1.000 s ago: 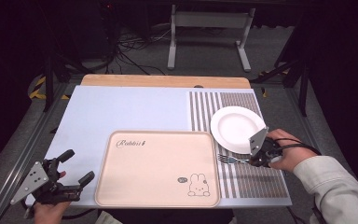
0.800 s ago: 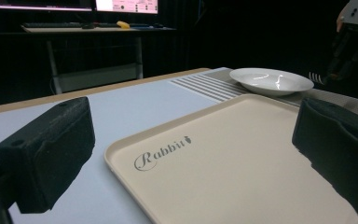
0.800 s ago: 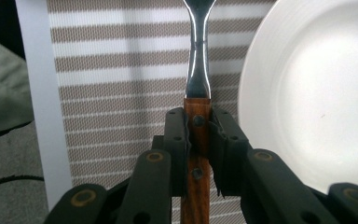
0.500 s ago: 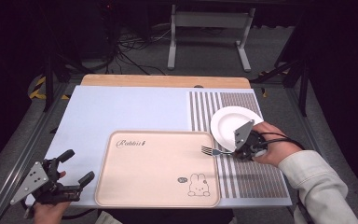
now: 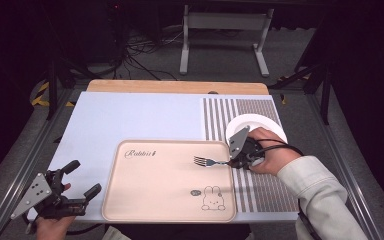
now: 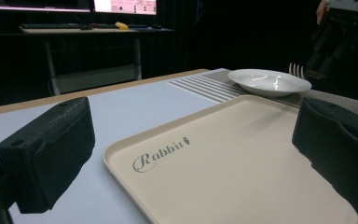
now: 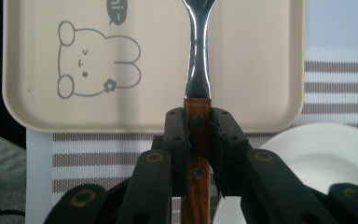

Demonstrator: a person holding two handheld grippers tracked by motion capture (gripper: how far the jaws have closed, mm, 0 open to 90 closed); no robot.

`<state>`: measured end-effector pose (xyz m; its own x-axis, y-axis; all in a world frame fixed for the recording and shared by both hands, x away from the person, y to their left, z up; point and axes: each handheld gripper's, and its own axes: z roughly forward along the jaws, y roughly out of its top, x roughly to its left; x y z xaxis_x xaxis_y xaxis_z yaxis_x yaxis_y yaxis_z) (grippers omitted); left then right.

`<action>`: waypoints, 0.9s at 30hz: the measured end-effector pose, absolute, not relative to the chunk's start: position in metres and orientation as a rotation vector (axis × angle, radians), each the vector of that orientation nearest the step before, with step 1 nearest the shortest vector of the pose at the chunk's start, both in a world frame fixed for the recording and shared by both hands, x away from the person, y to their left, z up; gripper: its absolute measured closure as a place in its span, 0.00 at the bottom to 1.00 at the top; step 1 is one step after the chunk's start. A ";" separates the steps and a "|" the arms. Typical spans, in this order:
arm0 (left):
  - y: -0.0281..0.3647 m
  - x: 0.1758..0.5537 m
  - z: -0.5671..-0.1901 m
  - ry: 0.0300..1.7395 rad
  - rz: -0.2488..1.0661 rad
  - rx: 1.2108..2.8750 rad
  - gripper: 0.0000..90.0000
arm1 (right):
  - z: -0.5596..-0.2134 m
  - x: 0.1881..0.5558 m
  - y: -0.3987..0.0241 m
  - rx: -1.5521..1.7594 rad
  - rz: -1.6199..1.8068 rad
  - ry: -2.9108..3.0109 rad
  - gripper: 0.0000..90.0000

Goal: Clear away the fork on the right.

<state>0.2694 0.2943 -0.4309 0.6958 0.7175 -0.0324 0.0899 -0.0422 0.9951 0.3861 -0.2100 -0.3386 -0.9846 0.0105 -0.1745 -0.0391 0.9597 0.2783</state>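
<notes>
Tray (image 5: 155,200) bare (probably all over); plate (image 5: 267,124) flanks it.

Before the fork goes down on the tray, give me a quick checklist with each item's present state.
1. Grip: right tool clamped on the fork's wooden handle, handle straight between the pads: ok.
2. Fork position: tines over the beige tray, handle end past its right rim: ok.
3. Landing spot: tray surface under the tines bare, apart from the printed rabbit nearer the person: ok.
4. White plate: close beside the right hand, behind it on the striped mat: cannot tell whether they touch.
5. Left tool: open, holding nothing, off the tray's left corner: ok.
6. Fork's height above the tray: cannot tell.
</notes>
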 end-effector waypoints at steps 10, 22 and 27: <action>0.294 0.269 -0.431 0.682 0.576 1.547 0.00 | -0.338 0.386 -0.181 -0.060 0.458 2.946 0.87; 0.295 0.269 -0.431 0.680 0.576 1.550 0.00 | -0.341 0.384 -0.160 0.084 0.563 2.973 0.87; 0.294 0.269 -0.431 0.678 0.579 1.542 0.00 | -0.340 0.379 -0.156 0.336 0.629 2.990 0.87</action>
<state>0.2689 0.2943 -0.4306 0.6971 0.7162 -0.0324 0.0810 -0.0339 0.9961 0.3789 -0.1556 -0.3404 -0.9738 0.2264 -0.0205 0.1989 0.8923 0.4052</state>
